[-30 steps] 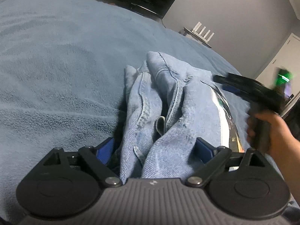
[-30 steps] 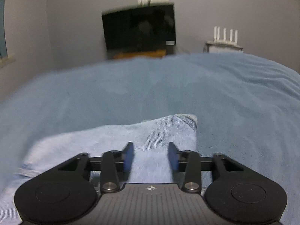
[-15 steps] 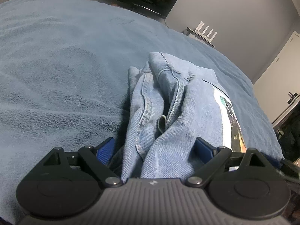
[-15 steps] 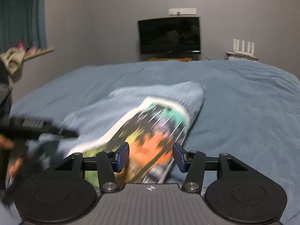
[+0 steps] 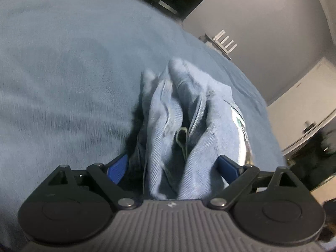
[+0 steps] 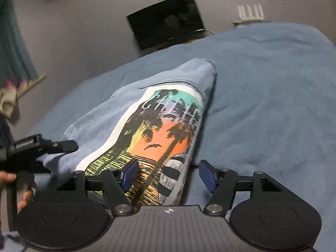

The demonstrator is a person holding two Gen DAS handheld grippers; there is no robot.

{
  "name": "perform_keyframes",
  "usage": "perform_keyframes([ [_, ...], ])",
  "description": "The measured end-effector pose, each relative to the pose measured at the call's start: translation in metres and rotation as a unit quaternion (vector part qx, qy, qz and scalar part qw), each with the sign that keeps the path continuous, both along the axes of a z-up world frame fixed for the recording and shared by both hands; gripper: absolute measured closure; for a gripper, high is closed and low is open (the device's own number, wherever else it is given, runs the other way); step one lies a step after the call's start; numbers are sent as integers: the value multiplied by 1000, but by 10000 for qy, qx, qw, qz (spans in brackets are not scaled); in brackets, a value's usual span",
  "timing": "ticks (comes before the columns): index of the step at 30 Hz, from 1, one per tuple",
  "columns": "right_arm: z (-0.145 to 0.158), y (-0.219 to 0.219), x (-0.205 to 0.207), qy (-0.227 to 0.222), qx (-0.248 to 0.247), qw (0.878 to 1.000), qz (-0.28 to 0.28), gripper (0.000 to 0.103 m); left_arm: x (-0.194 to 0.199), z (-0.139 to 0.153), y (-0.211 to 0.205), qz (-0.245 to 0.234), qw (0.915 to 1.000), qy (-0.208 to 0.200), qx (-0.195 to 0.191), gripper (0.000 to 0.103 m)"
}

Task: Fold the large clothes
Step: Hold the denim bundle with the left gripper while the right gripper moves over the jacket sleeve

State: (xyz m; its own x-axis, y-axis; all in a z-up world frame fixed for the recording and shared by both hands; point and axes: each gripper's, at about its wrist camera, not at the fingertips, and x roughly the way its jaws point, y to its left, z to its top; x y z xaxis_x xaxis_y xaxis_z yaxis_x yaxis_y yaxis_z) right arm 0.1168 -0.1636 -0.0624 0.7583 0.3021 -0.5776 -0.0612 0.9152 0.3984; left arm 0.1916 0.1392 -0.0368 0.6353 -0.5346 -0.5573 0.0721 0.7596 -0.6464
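The folded denim jacket (image 6: pixel 147 109) lies on the bed (image 6: pixel 262 84). The left claw (image 5: pixel 174 166) straddles its bunched end without pinching; the right claw (image 6: pixel 168 174), jaws just widening, brackets the printed edge at 6 o'clock. Seat both deeper, then clamp evenly.

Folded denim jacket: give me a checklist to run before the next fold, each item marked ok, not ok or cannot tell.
1. Denim jacket lies on the blue blanket, not hanging off: ok.
2. Left gripper straddles the bunched end, fabric between its wide jaws: ok. Whether the pads press the fabric: cannot tell.
3. Right gripper has just been opening; the printed edge lies between the jaws with a gap at the right pad: no grip, not ok.
4. Printed graphic faces up, flat: ok.
5. Bunched end smooth: not ok, the layers are rumpled with a loop sticking up.
6. Blanket bare beyond the jacket: ok.
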Motion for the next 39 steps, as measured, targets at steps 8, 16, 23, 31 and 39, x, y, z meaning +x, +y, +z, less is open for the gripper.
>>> perform_keyframes([
  [8, -10, -15, 5, 424, 948, 9946, -17, 20, 4, -16, 21, -193, 9958, 584, -674, 11],
  [16, -20, -14, 10, 557, 1154, 9917, 72, 16, -4, 0, 32, -298, 9979, 505, -287, 11],
  [23, -23, -12, 14, 566, 1229, 9908, 71, 13, 6, -30, 42, -308, 9871, 1087, -1132, 7],
  [31, -26, -12, 17, 581, 1343, 9892, 51, 12, 14, -46, 24, -478, 9812, 990, -1585, 6],
  [39, -31, -16, 21, 643, 1557, 9857, -33, 12, 25, -57, 2, -621, 9847, 554, -1531, 6],
])
